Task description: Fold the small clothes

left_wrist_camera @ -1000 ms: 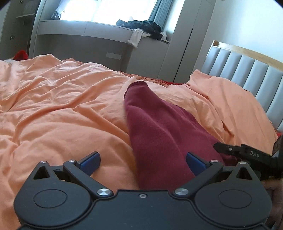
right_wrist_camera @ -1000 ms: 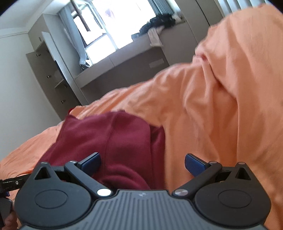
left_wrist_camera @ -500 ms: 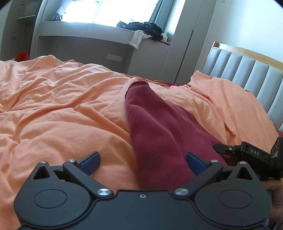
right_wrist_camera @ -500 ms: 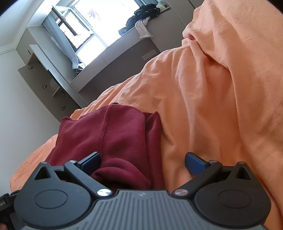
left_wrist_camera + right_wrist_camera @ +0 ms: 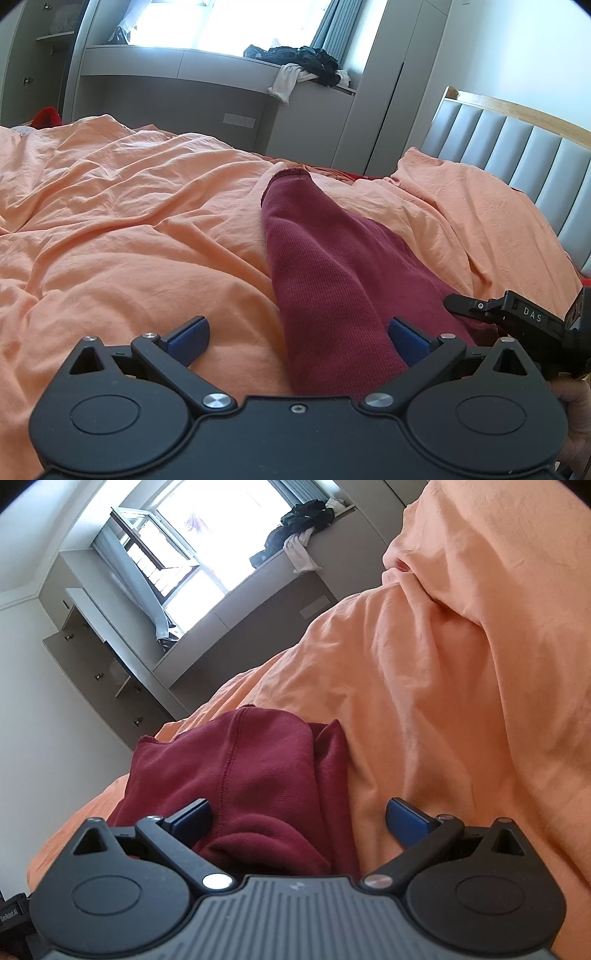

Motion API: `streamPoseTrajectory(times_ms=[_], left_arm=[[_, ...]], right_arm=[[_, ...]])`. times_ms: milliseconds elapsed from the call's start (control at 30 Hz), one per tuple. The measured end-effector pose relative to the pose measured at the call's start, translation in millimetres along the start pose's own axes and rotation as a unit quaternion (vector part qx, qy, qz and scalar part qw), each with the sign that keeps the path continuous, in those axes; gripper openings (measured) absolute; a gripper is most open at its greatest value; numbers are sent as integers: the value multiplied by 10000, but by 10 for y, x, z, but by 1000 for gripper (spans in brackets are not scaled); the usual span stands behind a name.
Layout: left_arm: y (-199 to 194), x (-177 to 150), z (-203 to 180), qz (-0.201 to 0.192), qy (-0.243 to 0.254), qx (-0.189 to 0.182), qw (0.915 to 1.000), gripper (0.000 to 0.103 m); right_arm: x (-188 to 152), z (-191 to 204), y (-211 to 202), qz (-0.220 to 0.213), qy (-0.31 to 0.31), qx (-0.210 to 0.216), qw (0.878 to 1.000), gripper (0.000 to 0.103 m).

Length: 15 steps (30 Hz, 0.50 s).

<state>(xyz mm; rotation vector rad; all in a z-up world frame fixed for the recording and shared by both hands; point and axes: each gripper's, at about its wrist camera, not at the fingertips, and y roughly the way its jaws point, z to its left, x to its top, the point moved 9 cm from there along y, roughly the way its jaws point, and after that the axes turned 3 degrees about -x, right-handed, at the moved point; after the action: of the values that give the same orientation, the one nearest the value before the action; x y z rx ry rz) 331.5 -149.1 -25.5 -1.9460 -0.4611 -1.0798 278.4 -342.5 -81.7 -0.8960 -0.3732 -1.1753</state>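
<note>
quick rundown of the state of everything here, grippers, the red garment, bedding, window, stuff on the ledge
left gripper: open, empty, fingers either side of the garment's near end
right gripper: open, empty, garment between its fingers
maroon garment: lying on the bed, stretched long, bunched at the near end
orange duvet: spread out, wrinkled
window: one pane swung open
dark clothes pile: heaped unfolded on the ledge, a white piece hanging over the edge

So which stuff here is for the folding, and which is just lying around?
For the folding:
- dark red garment
- left gripper, jaws open
- right gripper, jaws open

Just lying around:
- orange bedsheet
- pile of dark and white clothes on the ledge
- grey headboard
</note>
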Motion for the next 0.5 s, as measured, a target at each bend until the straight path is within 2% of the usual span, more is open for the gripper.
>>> streamPoseTrajectory(times_ms=[233, 400, 500], left_arm=[[2, -1, -4, 6, 1, -9, 10000, 103], [11, 2, 6, 31, 22, -101, 9999, 103], [29, 15, 26, 56, -14, -161, 9999, 103]], right_arm=[[-23, 26, -17, -86, 24, 68, 9999, 93], [0, 68, -74, -148, -28, 183, 9997, 78], [57, 80, -102, -206, -118, 161, 9996, 79]])
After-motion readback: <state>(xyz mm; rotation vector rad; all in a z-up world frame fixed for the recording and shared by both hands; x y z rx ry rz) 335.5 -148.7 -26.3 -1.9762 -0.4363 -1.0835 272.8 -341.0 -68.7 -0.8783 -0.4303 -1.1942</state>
